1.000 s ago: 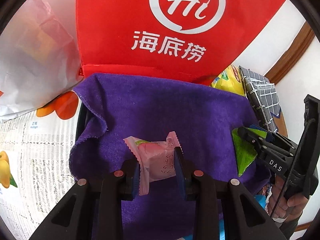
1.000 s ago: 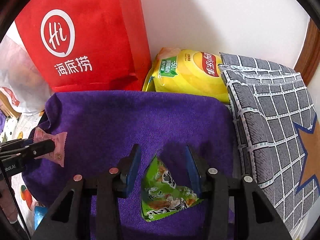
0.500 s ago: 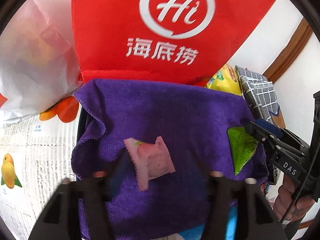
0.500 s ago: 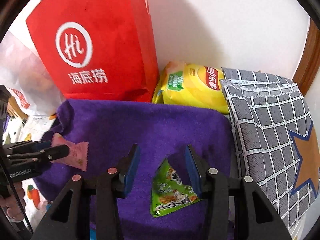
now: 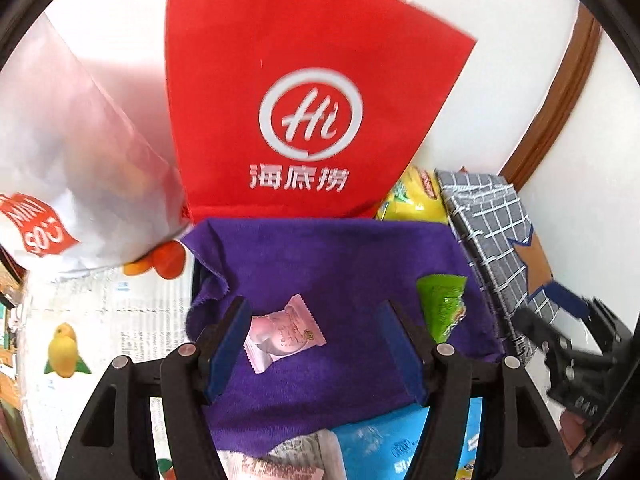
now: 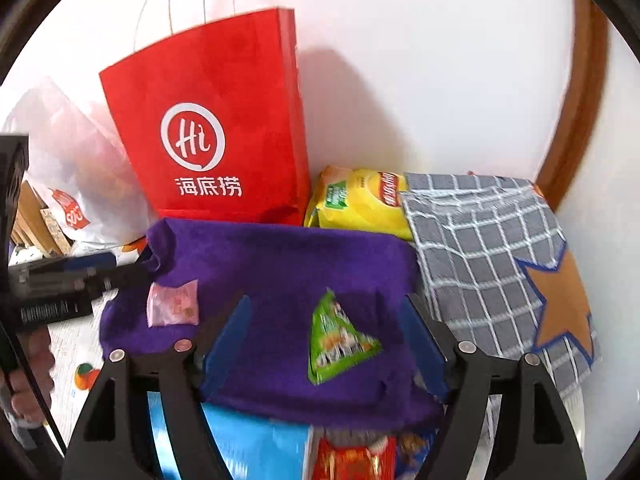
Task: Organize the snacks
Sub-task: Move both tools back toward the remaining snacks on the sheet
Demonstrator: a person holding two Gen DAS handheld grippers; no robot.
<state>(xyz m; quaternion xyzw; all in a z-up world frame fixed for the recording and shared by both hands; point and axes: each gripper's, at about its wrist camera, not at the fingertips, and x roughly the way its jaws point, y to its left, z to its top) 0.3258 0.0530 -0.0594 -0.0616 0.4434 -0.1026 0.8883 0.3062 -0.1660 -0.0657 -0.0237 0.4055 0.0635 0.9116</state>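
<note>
Left wrist view: pink snack (image 5: 282, 332) lies between spread jaws, seemingly touching the left one.

White wall (image 6: 420, 80) — brown wooden trim (image 6: 576, 120), daylit

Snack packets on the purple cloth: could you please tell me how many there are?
2: a pink packet lying toward the left side of the purple cloth, and a green packet toward its right. The folds may hide others.
</note>
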